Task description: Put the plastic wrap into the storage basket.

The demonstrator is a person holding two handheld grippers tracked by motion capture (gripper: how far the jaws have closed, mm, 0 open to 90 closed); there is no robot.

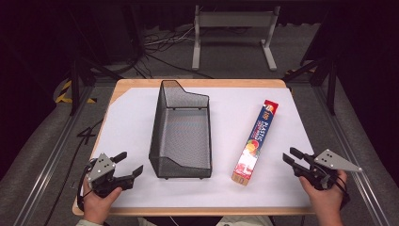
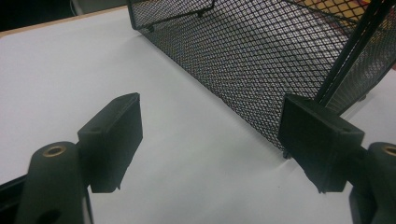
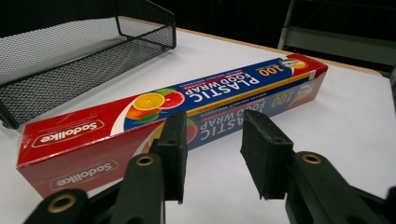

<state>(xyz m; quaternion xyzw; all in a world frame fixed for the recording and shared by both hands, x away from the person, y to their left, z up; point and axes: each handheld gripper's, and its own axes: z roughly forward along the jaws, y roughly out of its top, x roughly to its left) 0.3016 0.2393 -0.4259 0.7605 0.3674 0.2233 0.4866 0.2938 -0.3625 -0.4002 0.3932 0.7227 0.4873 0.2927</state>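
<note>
Lying lengthwise at the right of centre in the high view, the plastic wrap box (image 1: 256, 141) rests flat on the white bench (image 1: 127, 122), its near end close to the lower edge, well apart from the bench's right rim. The right gripper (image 1: 295, 160) hovers at the lower right, its fingers (image 3: 264, 154) narrowly parted with nothing between them, bare bench separating them from the box. The mesh basket (image 1: 181, 132) stands in the middle. The left gripper (image 1: 128, 164) sits lower left, fingers (image 2: 114, 140) wide apart, empty, just beside the basket's near corner.
</note>
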